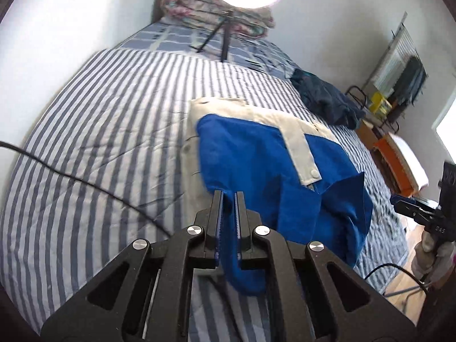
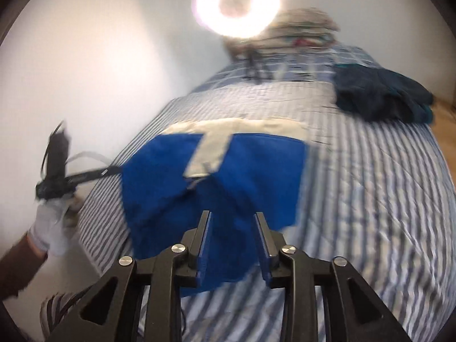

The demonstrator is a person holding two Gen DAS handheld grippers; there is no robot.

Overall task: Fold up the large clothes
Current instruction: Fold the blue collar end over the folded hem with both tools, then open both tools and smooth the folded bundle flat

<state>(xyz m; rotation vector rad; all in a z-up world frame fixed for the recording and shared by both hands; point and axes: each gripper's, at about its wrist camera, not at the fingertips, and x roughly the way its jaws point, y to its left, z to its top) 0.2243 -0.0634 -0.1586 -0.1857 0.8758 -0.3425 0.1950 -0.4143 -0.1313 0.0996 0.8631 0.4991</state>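
A: Status of the blue-and-cream fabric jacket (image 1: 256, 154)?

B: It lies near the bed's foot edge on the blue-and-white striped quilt (image 1: 99, 108), its near hem lifted. The left gripper (image 1: 228, 196) is pressed together, pinching blue cloth. The right gripper (image 2: 233, 218) stands partly spread; blue cloth hangs between its fingers, but the pads do not appear to press it.

A: Step in hand?

B: Probably raising the hem for a fold. Next: secure the right-hand grip, then carry the hem toward the cream collar.

A: Other items?

B: A dark navy garment (image 1: 325, 97) sits at the bed's right edge.
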